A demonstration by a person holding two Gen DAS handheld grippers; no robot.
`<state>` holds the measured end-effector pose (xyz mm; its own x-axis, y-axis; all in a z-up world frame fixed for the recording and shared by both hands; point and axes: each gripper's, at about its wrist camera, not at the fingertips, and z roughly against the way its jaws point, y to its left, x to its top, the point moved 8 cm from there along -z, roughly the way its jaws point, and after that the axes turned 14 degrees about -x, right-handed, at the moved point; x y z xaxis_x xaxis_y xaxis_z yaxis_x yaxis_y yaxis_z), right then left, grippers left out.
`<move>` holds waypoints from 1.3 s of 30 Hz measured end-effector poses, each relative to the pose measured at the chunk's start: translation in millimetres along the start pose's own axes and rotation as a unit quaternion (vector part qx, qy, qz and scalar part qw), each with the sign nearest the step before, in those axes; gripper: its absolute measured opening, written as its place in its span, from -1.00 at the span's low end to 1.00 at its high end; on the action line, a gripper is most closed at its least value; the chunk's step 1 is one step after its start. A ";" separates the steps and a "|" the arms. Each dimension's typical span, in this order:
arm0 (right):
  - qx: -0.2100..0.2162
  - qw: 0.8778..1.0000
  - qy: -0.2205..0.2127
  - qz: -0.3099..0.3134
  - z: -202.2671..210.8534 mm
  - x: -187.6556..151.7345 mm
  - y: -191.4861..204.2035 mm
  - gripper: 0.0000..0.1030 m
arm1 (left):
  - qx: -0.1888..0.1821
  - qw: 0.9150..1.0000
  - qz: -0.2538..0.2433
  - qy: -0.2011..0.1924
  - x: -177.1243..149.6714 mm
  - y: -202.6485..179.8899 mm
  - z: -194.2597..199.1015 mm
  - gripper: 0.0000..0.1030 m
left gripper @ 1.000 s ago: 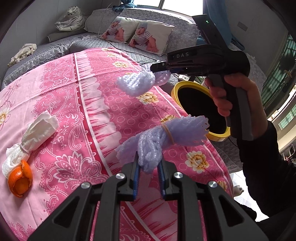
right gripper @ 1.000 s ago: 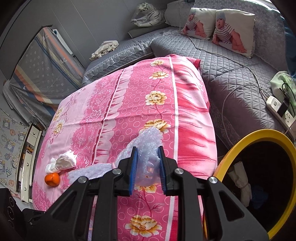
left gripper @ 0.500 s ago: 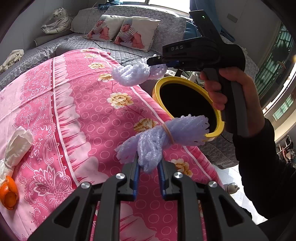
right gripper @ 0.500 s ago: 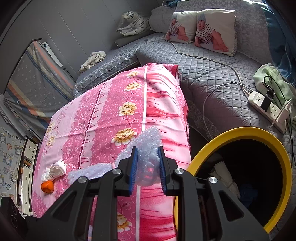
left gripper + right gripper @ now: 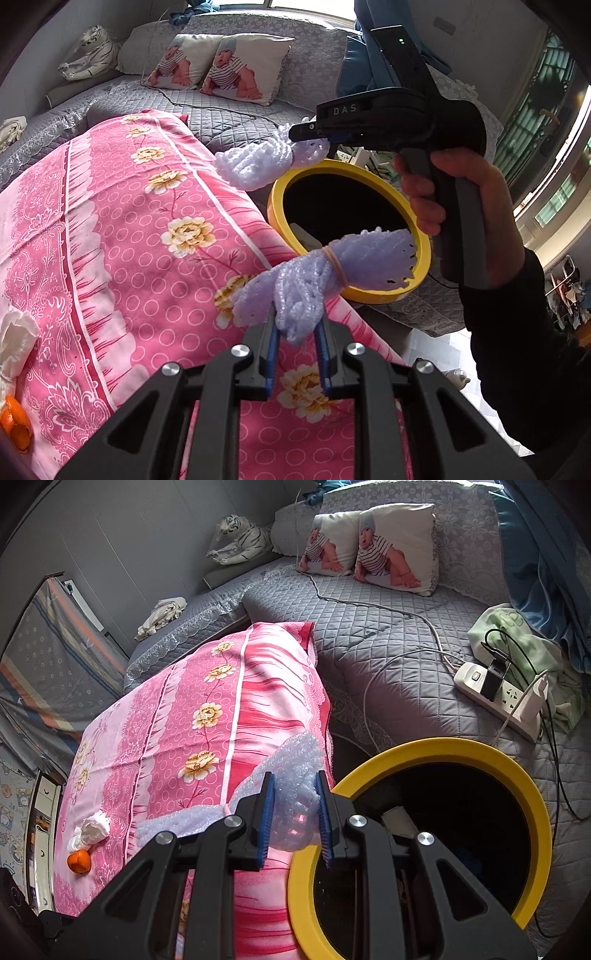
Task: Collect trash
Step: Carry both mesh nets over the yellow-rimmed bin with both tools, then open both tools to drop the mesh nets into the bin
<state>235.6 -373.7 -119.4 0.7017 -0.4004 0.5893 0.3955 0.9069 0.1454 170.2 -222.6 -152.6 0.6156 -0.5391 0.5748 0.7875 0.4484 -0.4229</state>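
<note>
From the left wrist, the left tongs [image 5: 297,354] are clamped on a bundle of pale lilac foam netting [image 5: 325,269] tied with a rubber band, held over the edge of the pink floral bedspread [image 5: 122,236] with its far end reaching over the yellow-rimmed bin [image 5: 421,258]. The right tongs [image 5: 308,133], gripped in a hand [image 5: 454,192], carry a second foam piece [image 5: 258,162] near the bin's far rim. At the left edge a white tissue wad [image 5: 14,339] and an orange peel [image 5: 16,424] lie on the spread.

From the right wrist, the right tongs [image 5: 295,819] are closed on their foam piece [image 5: 295,790] right at the bin's rim [image 5: 436,747] (not yet over the opening). Some scraps seem to lie inside already. Neither piece is dropped; the tissue [image 5: 92,829] and peel [image 5: 78,861] remain to collect.
</note>
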 end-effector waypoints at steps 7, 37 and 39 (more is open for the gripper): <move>-0.018 0.999 -0.007 -0.026 1.2 5.0 -35.3 -0.60 | -0.007 1.000 -0.016 0.015 18.7 -10.8 -27.7 -0.68; -0.110 0.988 0.029 -0.108 -34.3 -6.3 -144.8 -0.57 | -0.019 0.998 -0.011 0.061 49.7 -30.8 -132.5 -0.68; -0.111 0.987 0.031 -0.110 -36.1 -6.6 -146.2 -0.56 | -0.020 0.998 -0.006 0.063 49.7 -29.1 -134.4 -0.68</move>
<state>194.5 -508.4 -173.2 0.6169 -0.5972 0.5127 0.6568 0.7495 0.0828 181.9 -358.4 -205.8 0.6026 -0.6305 0.4892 0.7942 0.4138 -0.4450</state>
